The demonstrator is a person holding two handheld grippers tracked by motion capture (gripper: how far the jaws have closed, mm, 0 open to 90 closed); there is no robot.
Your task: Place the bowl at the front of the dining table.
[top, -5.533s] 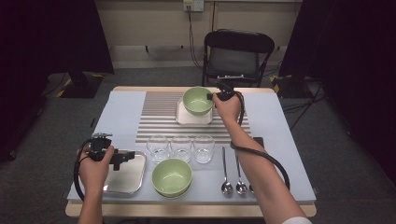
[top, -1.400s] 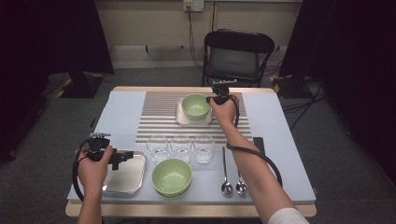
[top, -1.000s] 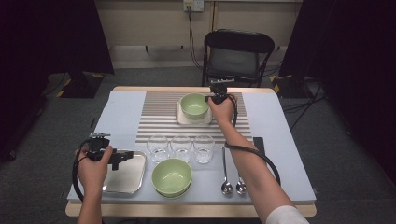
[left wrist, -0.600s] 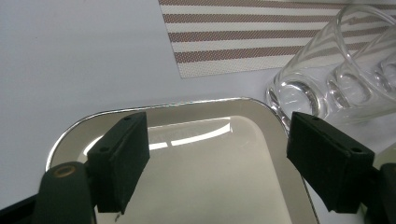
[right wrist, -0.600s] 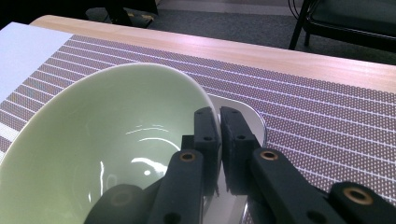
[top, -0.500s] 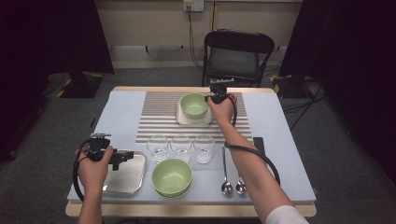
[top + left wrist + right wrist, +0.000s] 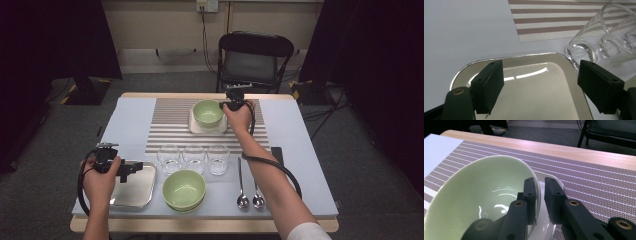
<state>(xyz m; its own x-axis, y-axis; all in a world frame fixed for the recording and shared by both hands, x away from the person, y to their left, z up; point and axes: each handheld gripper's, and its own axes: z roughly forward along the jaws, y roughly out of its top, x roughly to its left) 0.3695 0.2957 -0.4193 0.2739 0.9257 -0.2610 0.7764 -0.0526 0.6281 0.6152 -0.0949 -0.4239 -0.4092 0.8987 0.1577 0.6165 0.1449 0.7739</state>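
High view: a green bowl sat on a white plate at upper centre of the frame, on a striped mat. The right gripper was at the bowl's right rim.

Right gripper view: jaws straddled the rim, one inside the bowl, one outside over the plate. They had just been opening a little; a thin gap showed by the outer jaw, so the grip looked released w/ the rim between them.

Left gripper, lower left of the high view, hovered over a steel tray; jaws wide, nothing held.

Judgement: bowl looked glazed ceramic — stiff, fairly heavy, slick, chippable. Best hold: pinch the rim wall, one pad inside & one outside, firmly, as a one-sided grip would let it tip. Approx. level lift advised.
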